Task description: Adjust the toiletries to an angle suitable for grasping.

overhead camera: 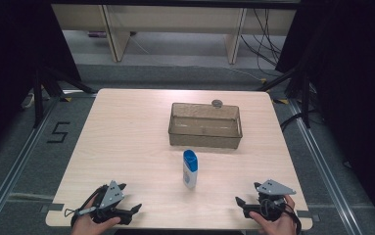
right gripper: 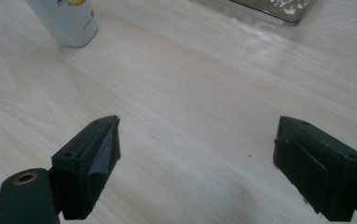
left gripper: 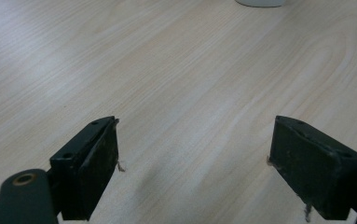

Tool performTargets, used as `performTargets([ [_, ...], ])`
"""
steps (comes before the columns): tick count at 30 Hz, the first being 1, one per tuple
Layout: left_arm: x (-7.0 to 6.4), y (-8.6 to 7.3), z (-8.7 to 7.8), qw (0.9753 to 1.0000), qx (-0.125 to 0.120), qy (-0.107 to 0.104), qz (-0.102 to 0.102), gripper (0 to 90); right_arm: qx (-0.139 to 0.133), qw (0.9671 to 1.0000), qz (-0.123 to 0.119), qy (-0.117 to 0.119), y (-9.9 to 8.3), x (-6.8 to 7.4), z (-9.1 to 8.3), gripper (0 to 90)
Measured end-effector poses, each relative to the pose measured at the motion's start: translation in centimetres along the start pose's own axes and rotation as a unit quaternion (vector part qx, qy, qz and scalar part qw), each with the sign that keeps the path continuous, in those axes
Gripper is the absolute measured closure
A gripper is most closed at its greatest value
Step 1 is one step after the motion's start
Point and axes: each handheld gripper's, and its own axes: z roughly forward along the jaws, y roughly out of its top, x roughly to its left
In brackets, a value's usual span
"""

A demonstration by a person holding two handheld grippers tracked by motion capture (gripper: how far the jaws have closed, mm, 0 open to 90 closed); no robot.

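Note:
A white bottle with a blue cap (overhead camera: 190, 169) stands upright near the middle of the wooden table (overhead camera: 126, 147); its base shows at the top of the left gripper view (left gripper: 261, 2) and at upper left of the right gripper view (right gripper: 66, 21). Behind it sits a clear, brownish plastic bin (overhead camera: 204, 125), whose corner appears in the right gripper view (right gripper: 271, 8). My left gripper (overhead camera: 128, 198) rests at the table's front left, open, nothing between its jaws (left gripper: 195, 158). My right gripper (overhead camera: 240, 205) rests at the front right, open and empty (right gripper: 197, 158).
A small round grey object (overhead camera: 217, 103) lies just behind the bin. Black stands and cables flank the table on the floor. A "5" mark (overhead camera: 58, 132) is taped on the floor at left.

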Motion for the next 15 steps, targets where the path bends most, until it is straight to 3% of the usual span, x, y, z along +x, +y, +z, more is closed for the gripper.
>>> performTargets([
  [3,-0.03,0.00,0.01,1.0000,-0.001,-0.001,0.000,15.1,0.006,0.9999,0.007,0.010,0.03,0.03,-0.09,15.8],
  [4,-0.04,-0.06,0.15,1.0000,-0.009,-0.002,-0.001,15.1,0.003,1.0000,0.005,0.008,0.04,-0.01,-0.07,15.8],
  [5,-0.04,0.02,0.03,1.0000,-0.001,-0.002,0.000,15.1,-0.005,0.9999,0.005,-0.007,0.02,0.05,-0.13,15.8],
  [8,-0.01,0.03,-0.01,1.0000,0.001,-0.001,0.002,15.1,-0.007,1.0000,0.005,-0.001,0.05,0.02,-0.11,15.8],
  [10,-0.11,0.03,0.03,0.9999,-0.009,-0.007,-0.012,15.0,-0.012,0.9999,0.004,-0.009,0.14,0.06,-0.16,15.8],
  [13,0.05,0.05,-0.09,1.0000,-0.006,-0.004,-0.004,14.9,-0.014,0.9998,0.011,-0.002,0.21,0.22,-0.15,15.8],
  [15,0.04,0.07,-0.08,1.0000,-0.007,-0.005,-0.004,14.9,-0.022,0.9997,-0.002,-0.013,0.30,0.17,-0.18,15.8],
])
